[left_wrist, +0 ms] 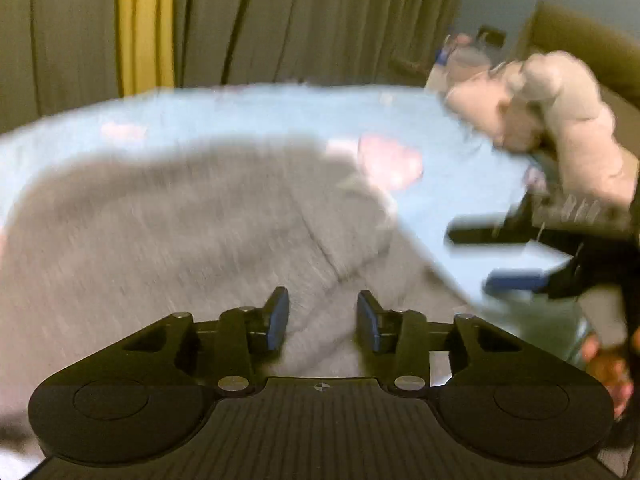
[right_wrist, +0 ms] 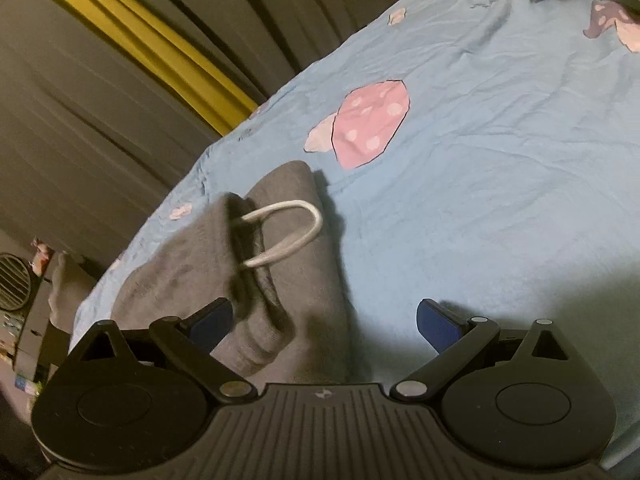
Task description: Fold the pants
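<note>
Grey pants (left_wrist: 180,232) lie spread on the light blue bedsheet (left_wrist: 248,112); this view is blurred by motion. My left gripper (left_wrist: 323,320) is open just above the grey cloth, holding nothing. My right gripper shows at the right of the left wrist view (left_wrist: 496,256), open over the sheet. In the right wrist view the pants (right_wrist: 276,272) lie folded over at the waistband, with a white drawstring loop (right_wrist: 296,232) on top. My right gripper (right_wrist: 324,320) is wide open and empty, its left finger over the waistband, its right finger over bare sheet (right_wrist: 500,200).
The sheet has pink mushroom prints (right_wrist: 370,124). A pale plush toy (left_wrist: 560,112) lies at the bed's far right. Grey and yellow curtains (left_wrist: 148,24) hang behind the bed. Clutter and a round fan (right_wrist: 14,280) stand beyond the bed's left end.
</note>
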### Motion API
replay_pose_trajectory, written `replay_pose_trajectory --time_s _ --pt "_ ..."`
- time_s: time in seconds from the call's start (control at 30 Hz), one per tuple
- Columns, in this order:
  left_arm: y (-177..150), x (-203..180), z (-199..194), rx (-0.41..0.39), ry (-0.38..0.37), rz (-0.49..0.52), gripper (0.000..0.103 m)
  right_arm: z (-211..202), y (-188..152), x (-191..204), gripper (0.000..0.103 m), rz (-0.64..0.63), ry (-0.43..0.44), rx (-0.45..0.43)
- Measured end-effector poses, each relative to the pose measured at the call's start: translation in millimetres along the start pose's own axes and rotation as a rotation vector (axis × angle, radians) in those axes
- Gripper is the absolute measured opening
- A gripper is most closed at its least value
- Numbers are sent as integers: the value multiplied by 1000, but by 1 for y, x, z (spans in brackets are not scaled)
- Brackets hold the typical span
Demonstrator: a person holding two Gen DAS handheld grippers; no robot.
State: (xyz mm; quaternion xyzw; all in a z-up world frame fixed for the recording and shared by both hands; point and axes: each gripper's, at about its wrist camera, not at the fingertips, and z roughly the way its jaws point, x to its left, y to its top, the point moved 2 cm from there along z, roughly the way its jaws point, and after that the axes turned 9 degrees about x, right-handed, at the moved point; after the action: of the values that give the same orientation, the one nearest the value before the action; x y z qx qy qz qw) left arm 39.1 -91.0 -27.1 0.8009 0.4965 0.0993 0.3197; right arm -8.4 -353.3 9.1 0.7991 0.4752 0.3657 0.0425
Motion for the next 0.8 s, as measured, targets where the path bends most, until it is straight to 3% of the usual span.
replay_pose_trajectory --time_s 0.07,0.13,0.2,0.3,0.43,0.5,0.6,0.63,0.67,0.7,0.8 --pt "3 12 -14 -19 -14 -18 56 -3 0 -2 99 11 24 -9" --pt "1 21 -45 -85 -3 -100 79 -6 1 -5 99 26 54 -20" --pt "-3 32 -76 -155 33 -185 87 -5 2 -6 99 42 86 -17" --pt "-12 75 -109 -217 178 -304 90 -5 4 -2 99 39 119 -3" --pt "-28 120 -140 -232 468 -424 93 -12 1 9 99 34 198 -17" --pt "-37 139 -147 -230 514 -498 95 -15 3 13 99 54 259 -44" --pt "-50 158 -139 -218 398 -656 95 -2 8 13 95 160 309 -39" --pt "-56 165 -140 -212 344 -692 95 5 9 13 91 187 308 -27" --pt "-61 167 -133 -200 291 -719 95 12 11 13 77 207 309 -16" --pt "-64 166 -125 -180 251 -732 95 17 12 14 67 217 308 -6" --pt "-69 153 -96 -79 209 -685 95 30 16 19 65 207 275 6"
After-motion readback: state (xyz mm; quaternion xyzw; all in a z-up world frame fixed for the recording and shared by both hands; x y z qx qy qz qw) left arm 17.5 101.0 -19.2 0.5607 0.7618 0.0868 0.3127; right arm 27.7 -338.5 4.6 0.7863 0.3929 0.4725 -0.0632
